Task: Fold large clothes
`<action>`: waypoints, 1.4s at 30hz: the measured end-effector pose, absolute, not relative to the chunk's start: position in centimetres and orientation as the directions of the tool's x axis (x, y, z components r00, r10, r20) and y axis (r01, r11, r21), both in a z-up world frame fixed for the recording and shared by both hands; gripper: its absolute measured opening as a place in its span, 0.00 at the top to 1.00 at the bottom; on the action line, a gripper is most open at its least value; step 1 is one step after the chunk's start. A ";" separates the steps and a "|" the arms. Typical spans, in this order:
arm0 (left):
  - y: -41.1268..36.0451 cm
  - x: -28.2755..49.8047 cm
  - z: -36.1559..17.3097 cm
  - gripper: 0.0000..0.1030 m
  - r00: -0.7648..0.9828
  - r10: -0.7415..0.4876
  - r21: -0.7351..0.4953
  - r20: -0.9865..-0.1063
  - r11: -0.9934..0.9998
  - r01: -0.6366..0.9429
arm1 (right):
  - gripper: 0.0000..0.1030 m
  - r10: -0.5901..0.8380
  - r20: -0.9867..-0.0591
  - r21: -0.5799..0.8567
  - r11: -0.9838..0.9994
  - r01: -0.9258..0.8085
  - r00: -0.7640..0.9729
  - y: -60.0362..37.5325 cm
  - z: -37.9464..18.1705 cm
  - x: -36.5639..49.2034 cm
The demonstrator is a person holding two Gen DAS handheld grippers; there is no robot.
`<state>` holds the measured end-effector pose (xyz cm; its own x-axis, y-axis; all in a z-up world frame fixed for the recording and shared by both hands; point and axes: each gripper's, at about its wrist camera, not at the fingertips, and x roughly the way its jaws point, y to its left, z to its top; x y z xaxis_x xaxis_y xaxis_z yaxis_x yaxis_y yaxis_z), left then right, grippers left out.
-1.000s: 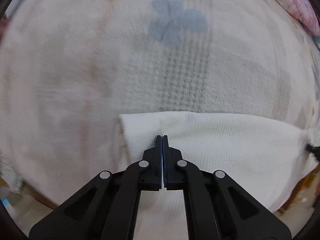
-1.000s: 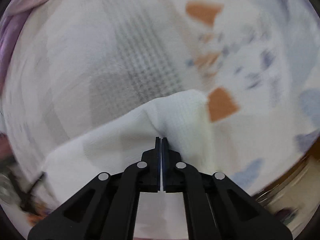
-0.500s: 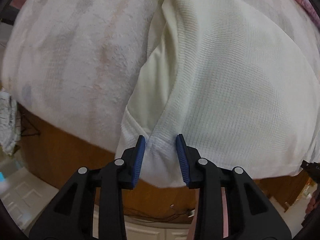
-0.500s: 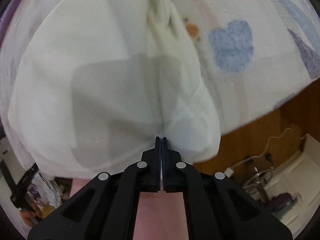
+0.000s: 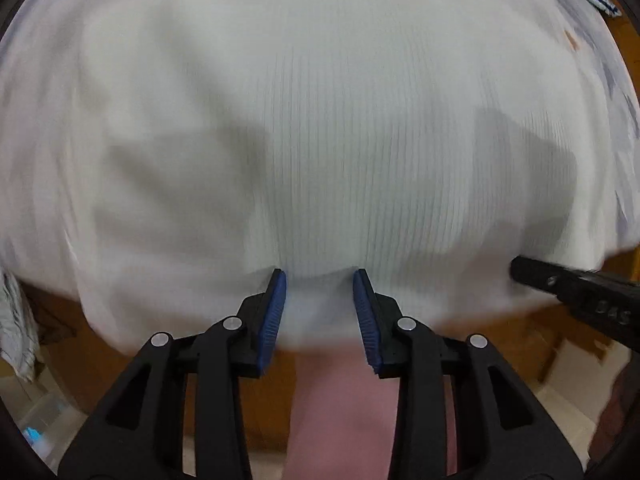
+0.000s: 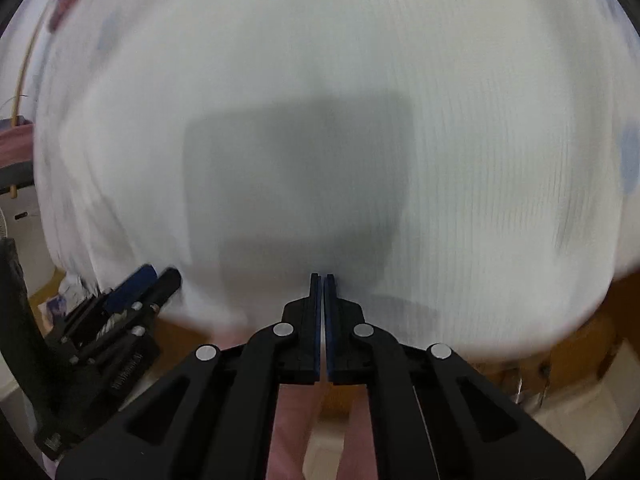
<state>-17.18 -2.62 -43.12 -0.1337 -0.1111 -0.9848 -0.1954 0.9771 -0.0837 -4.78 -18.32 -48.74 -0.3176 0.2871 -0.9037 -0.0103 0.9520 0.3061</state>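
While the white garment spreads ahead of both, its near hem lies between the parted left tool and under the clenched right tool, which seems to pinch it.

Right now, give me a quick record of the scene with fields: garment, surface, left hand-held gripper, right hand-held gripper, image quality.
garment: white ribbed garment, spread wide, its near edge hanging past the table edge
surface: patterned cloth showing beside the garment
left hand-held gripper: jaws apart, garment edge between the blue pads, not pinched
right hand-held gripper: jaws shut at the garment's near edge; whether fabric is pinched is unclear
image quality: both views motion-blurred
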 end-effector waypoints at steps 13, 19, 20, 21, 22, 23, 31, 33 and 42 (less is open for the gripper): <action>7.6 -11.3 -35.2 0.20 0.048 -0.017 -0.030 -0.999 0.956 -0.291 | 0.16 0.293 -0.952 0.279 0.950 0.141 -0.090 -28.5 -41.3 3.2; 12.3 -3.8 -36.5 0.17 0.033 -0.049 -0.058 -0.998 0.922 -0.383 | 0.09 0.254 -0.967 0.253 0.941 0.226 0.023 -30.0 -41.7 9.5; 13.0 -3.7 -36.8 0.17 0.025 -0.046 -0.052 -0.999 0.922 -0.384 | 0.09 0.249 -0.968 0.248 0.938 0.241 0.027 -30.1 -42.1 10.5; 15.1 -2.6 -37.3 0.17 0.020 -0.041 -0.046 -0.999 0.922 -0.385 | 0.09 0.250 -0.968 0.249 0.935 0.252 0.029 -30.2 -42.5 11.0; 15.3 -2.2 -37.4 0.17 0.018 -0.037 -0.042 -0.999 0.921 -0.388 | 0.09 0.255 -0.966 0.255 0.927 0.275 0.037 -30.4 -43.1 12.0; 15.7 -1.5 -37.9 0.17 0.017 -0.043 -0.046 -0.999 0.919 -0.391 | 0.09 0.252 -0.967 0.253 0.922 0.291 0.044 -30.0 -43.9 12.3; 20.4 2.4 -45.3 0.15 -0.080 -0.057 -0.015 -0.995 0.890 -0.455 | 0.09 0.246 -0.969 0.227 0.913 0.340 -0.011 -30.0 -49.4 15.3; 20.7 2.9 -46.4 0.13 -0.064 -0.074 -0.036 -0.995 0.883 -0.468 | 0.09 0.233 -0.972 0.209 0.918 0.338 -0.032 -29.7 -50.4 15.4; 20.8 3.4 -47.5 0.37 -0.018 -0.095 -0.073 -0.995 0.856 -0.512 | 0.31 0.205 -0.976 0.167 0.923 0.345 -0.076 -27.9 -51.5 15.5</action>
<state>3.40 20.78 -47.54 -0.0181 -0.0952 -0.9953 -0.5118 0.8560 -0.0726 15.47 -27.93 -51.48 -0.0762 0.2054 -0.9757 0.3453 0.9234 0.1675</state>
